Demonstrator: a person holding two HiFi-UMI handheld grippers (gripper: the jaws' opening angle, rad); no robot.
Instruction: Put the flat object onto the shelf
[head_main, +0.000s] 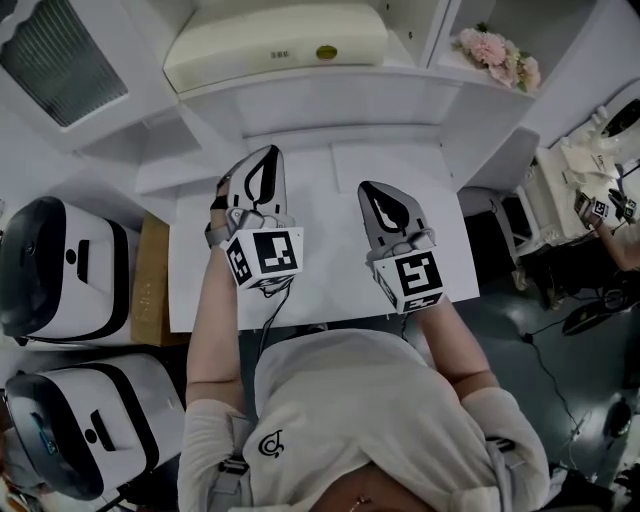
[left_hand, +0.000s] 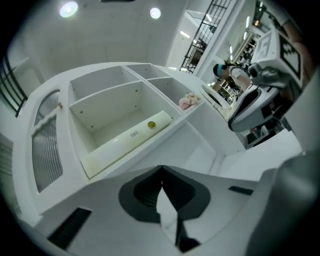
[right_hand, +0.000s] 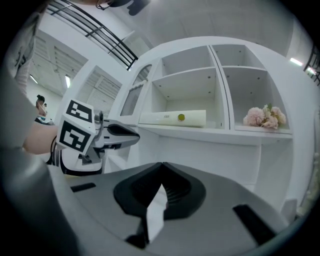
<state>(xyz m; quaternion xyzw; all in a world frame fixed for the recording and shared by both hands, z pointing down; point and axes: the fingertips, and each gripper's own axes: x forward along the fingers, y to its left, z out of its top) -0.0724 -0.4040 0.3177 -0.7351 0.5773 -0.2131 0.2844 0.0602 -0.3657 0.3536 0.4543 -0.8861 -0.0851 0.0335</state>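
Observation:
The flat object, a cream slab (head_main: 275, 45) with a small gold disc on it, lies in a lower compartment of the white shelf (head_main: 330, 105). It also shows in the left gripper view (left_hand: 127, 142) and the right gripper view (right_hand: 172, 117). Over the white table (head_main: 320, 290) in front of the shelf, my left gripper (head_main: 262, 160) is shut with nothing between its jaws (left_hand: 161, 172). My right gripper (head_main: 372, 190) is beside it, also shut and empty (right_hand: 161, 167). Both point toward the shelf and stand apart from the slab.
Pink flowers (head_main: 497, 50) sit in the shelf compartment right of the slab. Two white and black machines (head_main: 60, 265) (head_main: 90, 420) and a cardboard box (head_main: 150, 275) stand left of the table. A cluttered cart (head_main: 585, 190) is at the right.

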